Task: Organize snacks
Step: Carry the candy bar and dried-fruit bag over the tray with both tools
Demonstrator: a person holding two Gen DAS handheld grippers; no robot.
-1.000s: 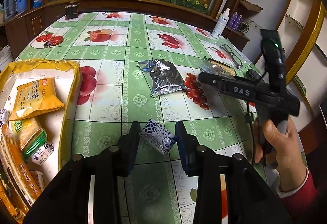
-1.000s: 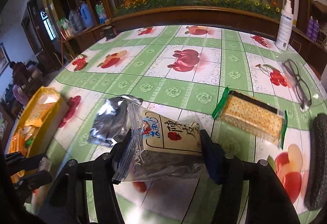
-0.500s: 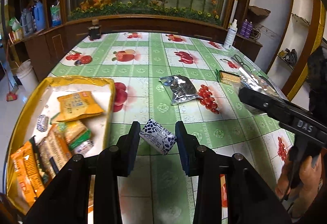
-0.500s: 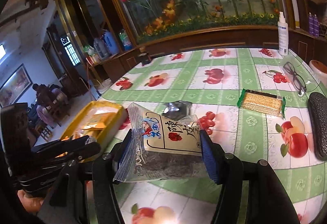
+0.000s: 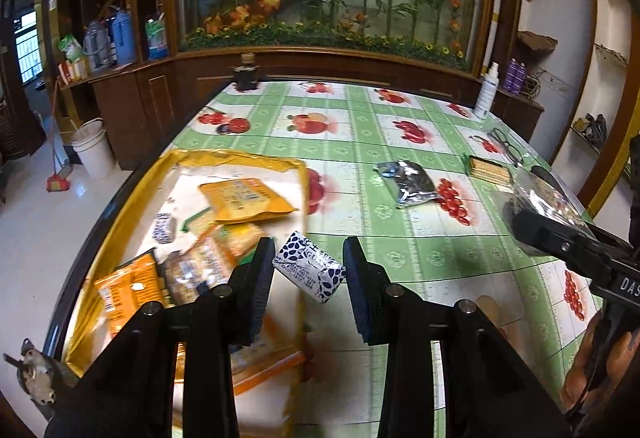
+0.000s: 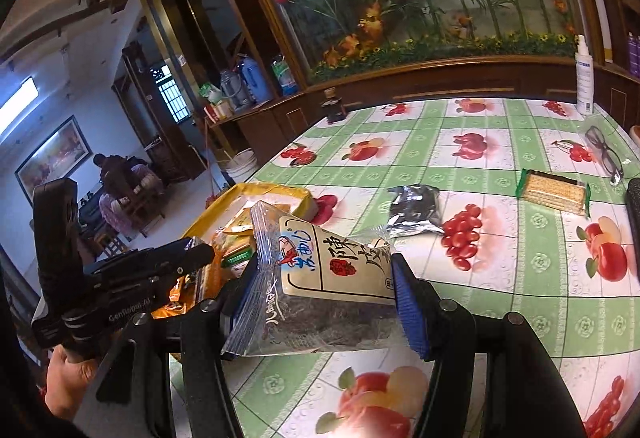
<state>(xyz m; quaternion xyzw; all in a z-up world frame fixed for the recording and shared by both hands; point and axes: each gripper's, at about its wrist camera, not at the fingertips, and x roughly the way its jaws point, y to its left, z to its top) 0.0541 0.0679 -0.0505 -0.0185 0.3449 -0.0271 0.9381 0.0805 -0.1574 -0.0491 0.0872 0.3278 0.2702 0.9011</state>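
While the left gripper [image 5: 308, 274] hangs above the table's left edge, its fingers [image 5: 256, 278] are clamped on a small blue-and-white patterned packet [image 5: 310, 272], held in the air over the near right rim of the yellow tray [image 5: 236, 160]. That tray lies along the left edge and holds several orange and green snack packs [image 5: 244, 200]. The right gripper [image 6: 324, 298] has its fingers [image 6: 410, 314] pressed on a clear zip bag with a cream label [image 6: 320, 286], lifted above the table [image 6: 500, 142] near the tray. A silver foil pouch [image 6: 416, 210] and a cracker pack [image 6: 554, 192] lie toward the right edge.
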